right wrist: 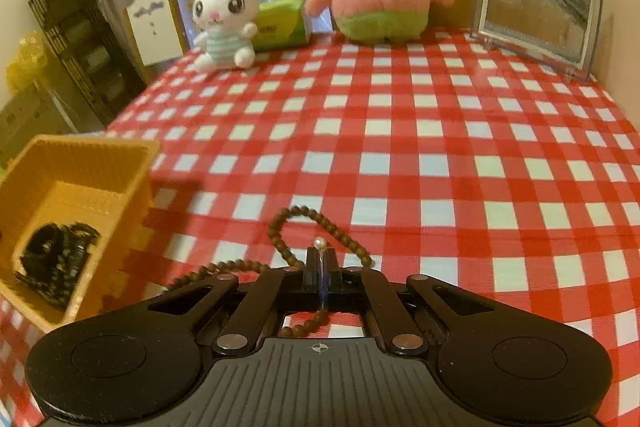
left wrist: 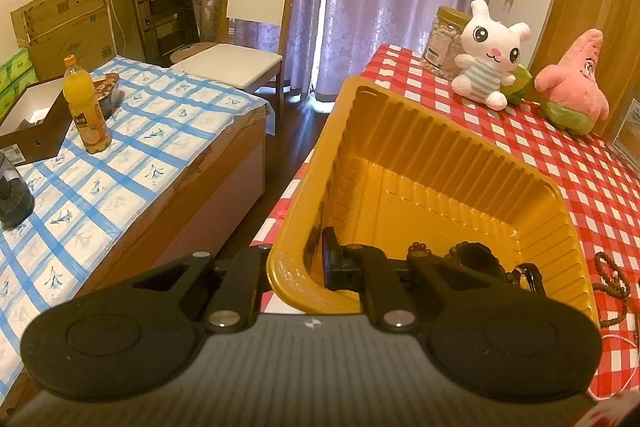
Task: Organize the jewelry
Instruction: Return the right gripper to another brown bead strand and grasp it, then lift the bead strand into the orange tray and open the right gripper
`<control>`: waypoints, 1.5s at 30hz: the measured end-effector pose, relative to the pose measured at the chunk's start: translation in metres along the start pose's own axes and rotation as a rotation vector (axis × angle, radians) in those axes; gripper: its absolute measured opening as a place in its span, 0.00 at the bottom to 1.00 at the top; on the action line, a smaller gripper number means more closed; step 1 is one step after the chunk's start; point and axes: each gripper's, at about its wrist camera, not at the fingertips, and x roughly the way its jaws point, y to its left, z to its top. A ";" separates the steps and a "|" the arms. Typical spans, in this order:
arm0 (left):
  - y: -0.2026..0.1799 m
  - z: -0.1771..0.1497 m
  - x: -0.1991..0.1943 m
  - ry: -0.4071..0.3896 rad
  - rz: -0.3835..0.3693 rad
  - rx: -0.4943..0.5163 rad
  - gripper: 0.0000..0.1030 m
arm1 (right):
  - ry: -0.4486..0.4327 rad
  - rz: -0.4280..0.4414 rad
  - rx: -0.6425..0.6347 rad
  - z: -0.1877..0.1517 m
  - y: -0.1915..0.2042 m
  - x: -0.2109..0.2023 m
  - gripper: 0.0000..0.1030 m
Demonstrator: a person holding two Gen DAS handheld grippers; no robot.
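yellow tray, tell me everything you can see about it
The yellow tray is a thin, glossy plastic tub with ribbed walls and a rolled rim, open-topped. It sits tilted at the edge of the red checked tablecloth. The left gripper is shut on its near wall, one finger inside, one outside. Dark bead bracelets lie piled in its near corner; the rest is bare.

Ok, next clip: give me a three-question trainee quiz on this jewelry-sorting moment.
1. True or false: the left gripper is clamped on the wall of the yellow tray.
2. What do the right gripper jaws pinch? A) the brown bead strand B) a thin piece tipped with a pearl C) nothing
3. What already lies in the tray?

Key: 1 true. 2 B. 3 Dark jewelry, piled in a near corner.
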 end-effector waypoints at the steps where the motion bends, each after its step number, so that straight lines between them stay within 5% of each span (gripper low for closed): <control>1: 0.000 0.000 0.000 0.002 -0.001 0.001 0.10 | 0.008 0.002 -0.007 -0.001 0.001 0.005 0.01; 12: 0.003 0.000 0.001 0.008 0.004 -0.003 0.10 | 0.029 -0.010 -0.083 0.002 0.000 0.037 0.05; 18: 0.004 -0.001 0.001 0.009 0.007 -0.007 0.10 | 0.020 -0.009 -0.124 0.003 0.001 0.043 0.21; 25: 0.006 -0.002 0.001 0.011 0.011 -0.006 0.10 | 0.005 -0.032 -0.217 0.001 0.010 0.048 0.20; 29: 0.005 -0.001 0.002 0.011 0.010 -0.007 0.10 | 0.006 -0.034 -0.249 -0.002 0.015 0.048 0.11; 45: 0.000 0.000 0.004 0.008 0.004 0.003 0.10 | -0.076 0.028 -0.173 0.007 0.034 -0.008 0.11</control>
